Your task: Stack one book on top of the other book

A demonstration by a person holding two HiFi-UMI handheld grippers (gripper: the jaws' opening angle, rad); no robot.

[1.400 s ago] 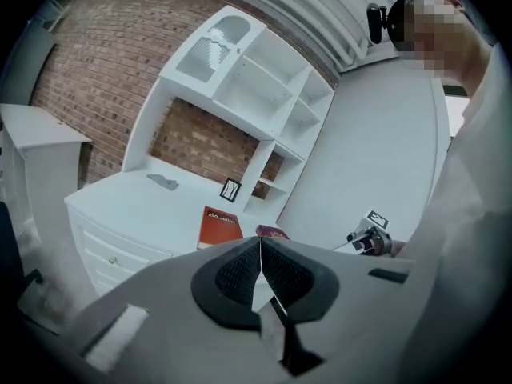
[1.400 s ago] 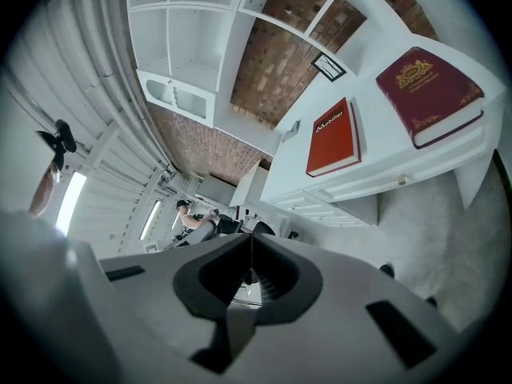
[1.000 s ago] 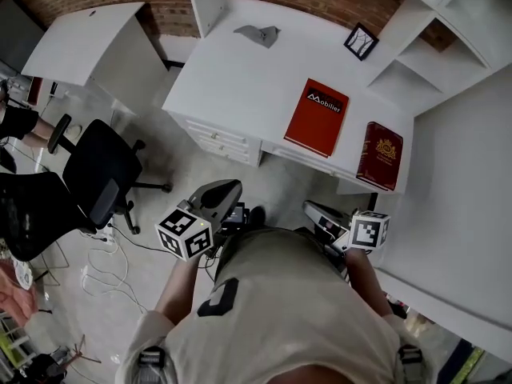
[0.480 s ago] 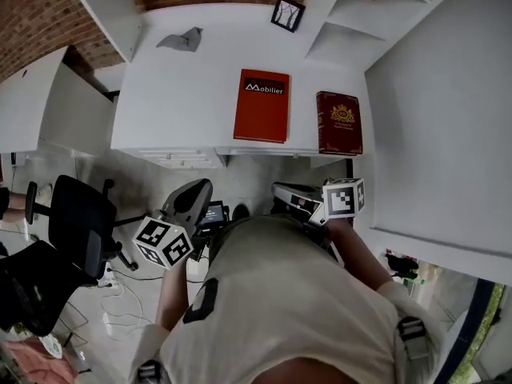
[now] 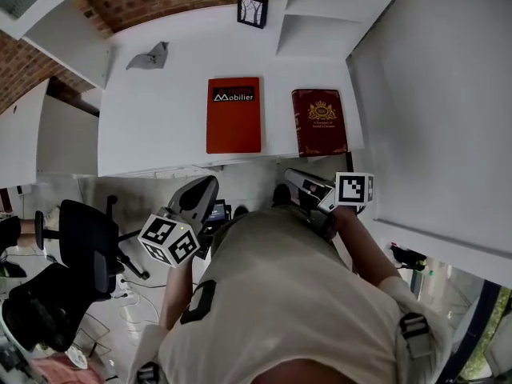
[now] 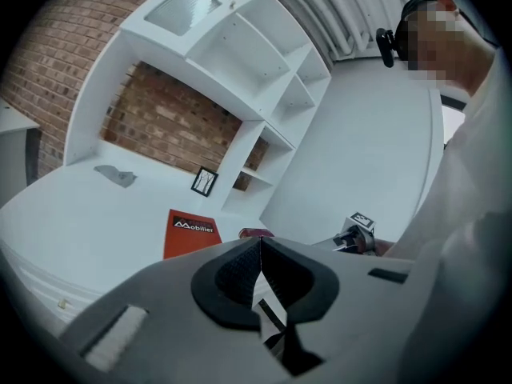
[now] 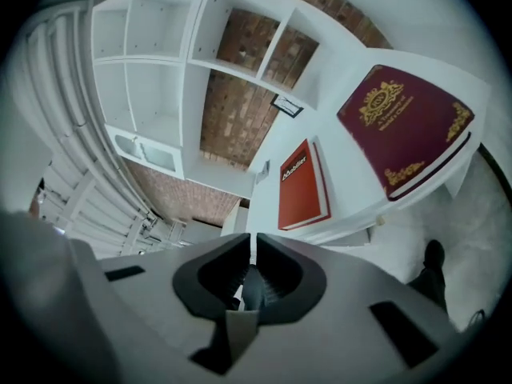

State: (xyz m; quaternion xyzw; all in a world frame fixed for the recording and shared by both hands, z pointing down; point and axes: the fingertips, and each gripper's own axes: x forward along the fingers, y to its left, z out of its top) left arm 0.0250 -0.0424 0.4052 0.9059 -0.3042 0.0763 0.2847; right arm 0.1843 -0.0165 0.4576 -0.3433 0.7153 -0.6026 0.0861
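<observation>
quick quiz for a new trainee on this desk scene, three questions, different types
1. True or false: the orange book already lies on the maroon book.
2. Which stands farthest back on the desk? A) picture frame B) orange book C) maroon book
3. Fill in: the left claw and the right claw are both ____, gripping nothing.
Key: 1 false, they lie side by side; 2 A; 3 shut.

Head view: from above the person's shoulders, steeply down onto the white desk (image 5: 160,110), well off. Left gripper view: low, short of the desk's front edge, facing across it toward the shelves (image 6: 232,46). Right gripper view: rolled sideways, nearer the maroon book (image 7: 404,126). Shared by all three: that book, the red book (image 5: 234,118), the framed picture (image 5: 252,10).
</observation>
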